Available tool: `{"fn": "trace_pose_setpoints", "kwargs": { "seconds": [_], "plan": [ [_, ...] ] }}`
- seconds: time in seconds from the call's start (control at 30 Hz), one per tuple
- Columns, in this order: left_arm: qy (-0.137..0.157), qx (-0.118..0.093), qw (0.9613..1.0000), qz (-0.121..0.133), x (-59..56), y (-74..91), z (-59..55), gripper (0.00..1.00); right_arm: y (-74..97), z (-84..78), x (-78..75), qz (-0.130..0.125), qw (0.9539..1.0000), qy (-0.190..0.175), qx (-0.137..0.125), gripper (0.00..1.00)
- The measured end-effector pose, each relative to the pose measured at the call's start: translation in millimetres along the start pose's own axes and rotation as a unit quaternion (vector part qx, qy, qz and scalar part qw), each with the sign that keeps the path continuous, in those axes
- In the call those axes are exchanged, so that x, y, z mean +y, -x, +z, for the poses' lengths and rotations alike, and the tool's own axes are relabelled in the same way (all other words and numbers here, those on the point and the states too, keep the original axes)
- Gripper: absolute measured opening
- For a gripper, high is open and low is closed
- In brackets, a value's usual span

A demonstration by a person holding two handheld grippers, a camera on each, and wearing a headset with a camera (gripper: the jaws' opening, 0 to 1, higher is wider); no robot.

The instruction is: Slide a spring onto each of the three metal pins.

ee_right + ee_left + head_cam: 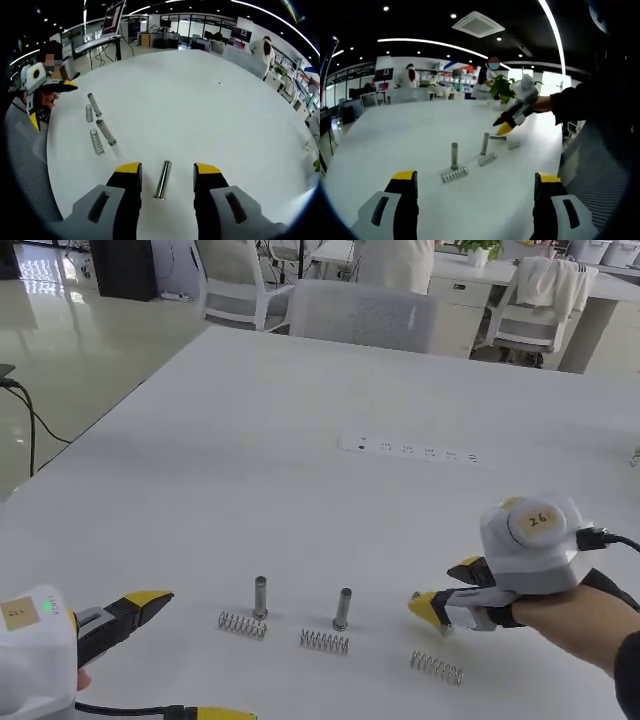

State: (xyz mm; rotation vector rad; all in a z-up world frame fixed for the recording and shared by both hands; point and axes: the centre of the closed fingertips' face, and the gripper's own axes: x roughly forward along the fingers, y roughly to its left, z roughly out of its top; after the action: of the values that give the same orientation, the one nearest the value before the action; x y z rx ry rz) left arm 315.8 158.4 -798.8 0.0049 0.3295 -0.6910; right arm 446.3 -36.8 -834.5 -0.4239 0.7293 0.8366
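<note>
Three metal pins were counted on the white table [300,440]. Two stood upright, a left pin [260,597] and a middle pin [343,608]. The third pin [162,179] lay flat at 3 o'clock of that pair. In the head view the third pin was almost wholly hidden behind the yellow jaw tips, and the right gripper view alone showed its full length. Three springs lay loose on the tabletop, none on a pin. The left spring [242,625] was at 7 o'clock of the left pin, and the middle spring [324,642] at 7 o'clock of the middle pin. The right spring [436,667] was at 6 o'clock of the jaw tips. It was small and blurred in the left gripper view. The right gripper [166,172] was parted a moderate width, one jaw on each side of the lying pin with a gap to the pin on both sides. The left gripper [476,176], cut off at the head view's 7 o'clock corner, was spread wide and held nothing, well apart from the pins. A power strip [415,451] lay at 12 o'clock of the pins, with chairs [360,315] at the far edge.
</note>
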Motion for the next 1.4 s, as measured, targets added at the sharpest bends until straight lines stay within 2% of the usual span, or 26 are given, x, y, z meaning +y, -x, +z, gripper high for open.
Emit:
{"fn": "trace_pose_setpoints", "kwargs": {
  "seconds": [0.3, 0.6, 1.4],
  "plan": [
    [0.001, 0.0, 1.0, 0.0, -1.2, -1.1, 0.5, 0.94, -11.4, -3.8, 4.3, 0.005, 0.9994, -0.017, 0.029, 0.26],
    [0.003, 0.001, 1.0, 0.0, -1.4, -0.7, 0.5, 0.94, -19.4, -8.9, 2.5, -0.005, 0.9981, -0.032, 0.053, 0.17],
    [0.006, 0.003, 1.0, 0.002, -1.0, -0.5, -1.6, 0.93, -28.3, -14.0, -3.1, -0.013, 0.9947, -0.046, 0.091, 0.06]
  ]
}}
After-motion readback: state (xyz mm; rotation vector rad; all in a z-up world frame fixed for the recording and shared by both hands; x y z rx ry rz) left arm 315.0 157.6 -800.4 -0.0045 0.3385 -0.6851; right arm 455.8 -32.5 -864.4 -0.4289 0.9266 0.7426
